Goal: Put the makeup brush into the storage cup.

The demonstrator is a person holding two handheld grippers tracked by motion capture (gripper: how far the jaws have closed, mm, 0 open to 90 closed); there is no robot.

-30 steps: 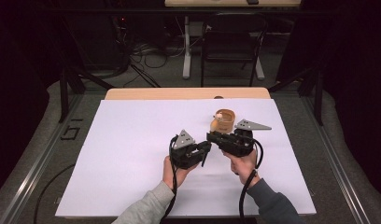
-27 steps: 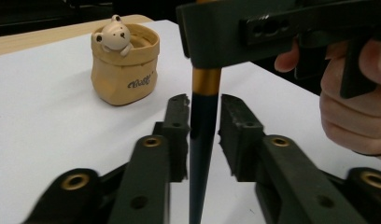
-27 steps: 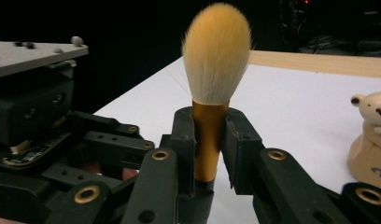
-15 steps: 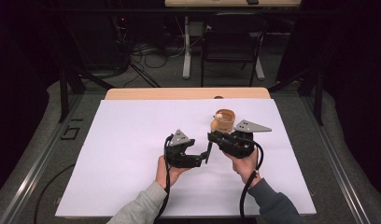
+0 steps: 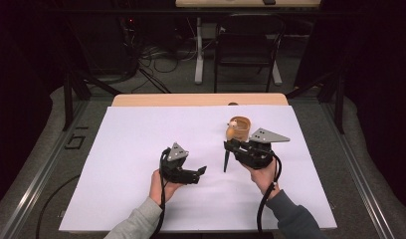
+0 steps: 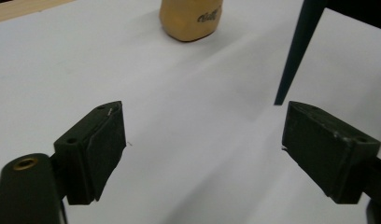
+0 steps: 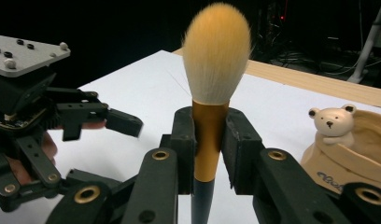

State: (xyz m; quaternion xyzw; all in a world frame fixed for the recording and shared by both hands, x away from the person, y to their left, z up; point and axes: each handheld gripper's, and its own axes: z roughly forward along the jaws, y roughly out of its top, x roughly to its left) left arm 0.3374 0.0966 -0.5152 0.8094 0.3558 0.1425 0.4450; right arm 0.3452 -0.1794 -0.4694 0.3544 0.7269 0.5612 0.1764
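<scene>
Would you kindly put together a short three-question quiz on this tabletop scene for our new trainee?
1. True or false: the right gripper is shut on the makeup brush.
2. Which stands behind the right gripper in the high view? A) a bear-shaped holder B) a glass bottle C) a metal tray
3. Fill in: the left gripper has its jaws ____, with nothing between them.

Key
1. True: the pads clamp the gold ferrule, bristles up.
2. A.
3. Open; they have just been opening.
</scene>
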